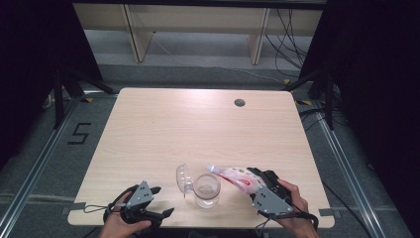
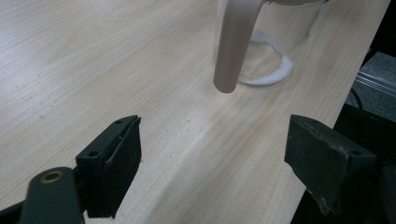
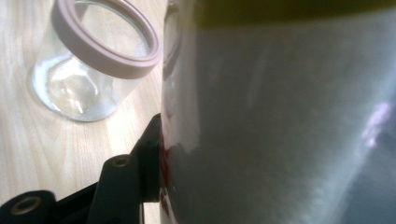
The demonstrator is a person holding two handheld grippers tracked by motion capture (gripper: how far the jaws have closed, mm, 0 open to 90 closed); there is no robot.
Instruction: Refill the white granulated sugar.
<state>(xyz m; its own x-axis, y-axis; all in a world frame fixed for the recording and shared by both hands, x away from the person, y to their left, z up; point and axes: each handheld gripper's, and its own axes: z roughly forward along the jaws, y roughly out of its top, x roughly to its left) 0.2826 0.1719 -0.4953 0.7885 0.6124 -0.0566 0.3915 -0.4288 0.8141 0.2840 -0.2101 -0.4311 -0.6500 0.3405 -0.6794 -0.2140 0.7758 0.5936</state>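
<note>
Tilting pouch in right gripper, beside open jar

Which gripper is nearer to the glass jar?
Right. The right gripper, holding a pouch, is close beside the glass jar; the left gripper sits farther off, open.

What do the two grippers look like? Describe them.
Left gripper and right gripper are both black, each with a grey three-cornered plate on top and a thin black cable trailing off. The jaws are blocky black pads with screw holes. No sleeves show.
</note>
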